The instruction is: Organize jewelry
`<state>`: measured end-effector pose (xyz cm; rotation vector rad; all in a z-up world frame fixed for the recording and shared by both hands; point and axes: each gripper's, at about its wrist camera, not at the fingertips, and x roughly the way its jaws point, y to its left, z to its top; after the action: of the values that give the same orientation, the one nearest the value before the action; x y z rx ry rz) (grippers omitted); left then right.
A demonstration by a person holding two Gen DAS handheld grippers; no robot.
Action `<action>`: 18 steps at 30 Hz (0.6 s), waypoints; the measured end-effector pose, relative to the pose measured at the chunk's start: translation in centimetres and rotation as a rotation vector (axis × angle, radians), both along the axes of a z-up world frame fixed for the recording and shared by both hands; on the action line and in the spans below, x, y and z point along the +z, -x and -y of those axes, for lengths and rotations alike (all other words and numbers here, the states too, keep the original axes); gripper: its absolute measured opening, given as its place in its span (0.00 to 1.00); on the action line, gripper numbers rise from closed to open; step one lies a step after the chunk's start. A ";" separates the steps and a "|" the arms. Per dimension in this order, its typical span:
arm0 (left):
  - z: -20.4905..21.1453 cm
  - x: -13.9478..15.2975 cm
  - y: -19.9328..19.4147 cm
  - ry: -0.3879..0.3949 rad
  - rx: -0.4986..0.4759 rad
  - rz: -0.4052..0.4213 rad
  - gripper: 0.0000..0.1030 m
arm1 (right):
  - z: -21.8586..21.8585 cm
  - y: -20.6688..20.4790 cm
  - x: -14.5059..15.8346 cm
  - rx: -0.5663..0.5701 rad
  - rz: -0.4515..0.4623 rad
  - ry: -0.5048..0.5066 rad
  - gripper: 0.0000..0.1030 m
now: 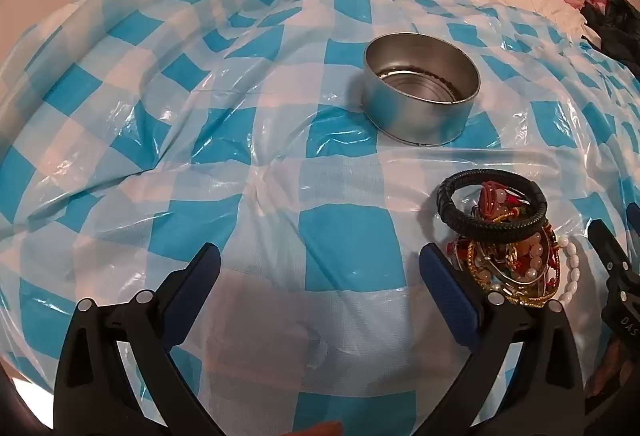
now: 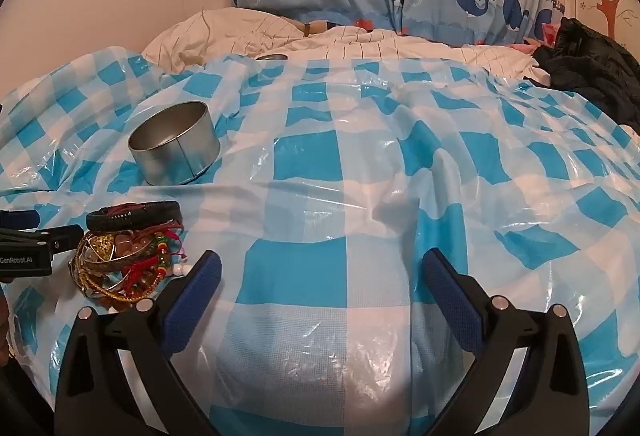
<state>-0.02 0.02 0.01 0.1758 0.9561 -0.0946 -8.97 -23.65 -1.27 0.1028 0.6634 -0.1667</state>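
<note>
Both pairs of fingers stand wide apart, nothing between them: left gripper (image 1: 320, 272), right gripper (image 2: 322, 276). The jewelry pile (image 1: 508, 256) lies lower right in the left view, below the empty tin (image 1: 420, 92), on the checkered sheet (image 1: 200, 156).

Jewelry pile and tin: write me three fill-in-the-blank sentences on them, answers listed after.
1. The round metal tin holds ____ pieces of jewelry so far.
2. Topmost on the jewelry pile lies a braided bangle coloured ____.
3. The left gripper and right gripper both have their jaws ____, with only the checkered plastic sheet between them.

Missing words: no; black; open
</note>
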 end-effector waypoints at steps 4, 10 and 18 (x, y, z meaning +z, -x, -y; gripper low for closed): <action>0.0 0.0 -0.1 -0.001 -0.003 -0.014 0.93 | 0.0 -0.1 -0.1 -0.001 -0.008 0.002 0.94; -0.1 -0.2 0.0 -0.010 -0.007 -0.019 0.93 | 0.0 -0.2 -0.2 0.001 -0.015 0.002 0.94; -0.1 -0.6 -0.2 -0.003 0.018 -0.019 0.93 | 0.0 -0.2 -0.3 0.001 -0.020 0.002 0.94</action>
<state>0.16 0.11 -0.62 0.1699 0.9770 -0.0787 -8.80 -23.65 -1.61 0.0989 0.6835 -0.1676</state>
